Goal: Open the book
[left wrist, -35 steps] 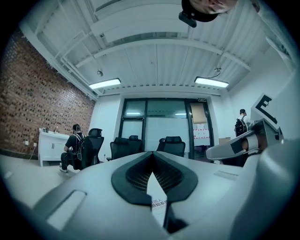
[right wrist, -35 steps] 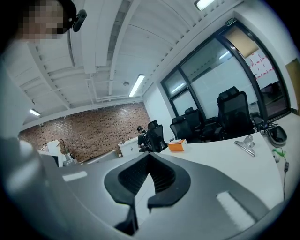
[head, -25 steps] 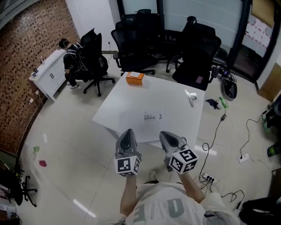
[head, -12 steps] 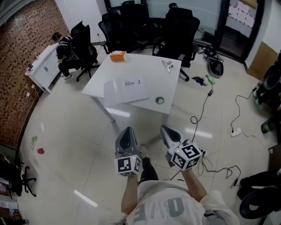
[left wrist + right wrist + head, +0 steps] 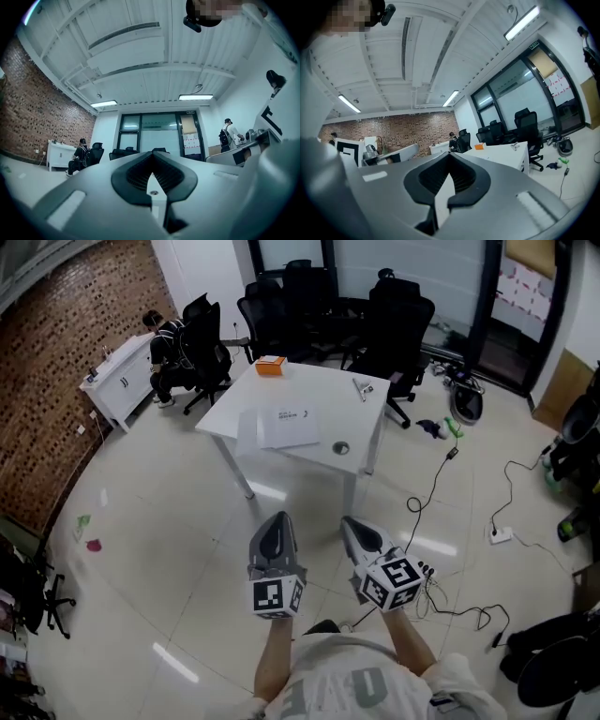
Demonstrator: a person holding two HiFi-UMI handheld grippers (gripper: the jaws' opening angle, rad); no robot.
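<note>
The book [image 5: 286, 426] is white and flat and lies closed on the near half of the white table [image 5: 319, 395], far ahead of me in the head view. Over the bare floor, well short of the table, my left gripper [image 5: 274, 522] and right gripper [image 5: 350, 524] are held side by side and point forward. Both are shut with nothing between the jaws. The left gripper view shows its jaws [image 5: 152, 176] meeting, with the room beyond. In the right gripper view the jaws [image 5: 449, 176] are also together, and the table [image 5: 506, 152] stands off to the right.
On the table are an orange box [image 5: 271, 365], a tape roll [image 5: 341, 448] and a small metal tool [image 5: 362, 388]. Black office chairs [image 5: 309, 306] crowd behind it. A person [image 5: 167, 343] sits by a white cabinet [image 5: 117, 381]. Cables and a power strip [image 5: 427, 573] lie at the right.
The table, which lay just ahead of the grippers, now stands much farther off across the floor. Both grippers stay shut and side by side.
</note>
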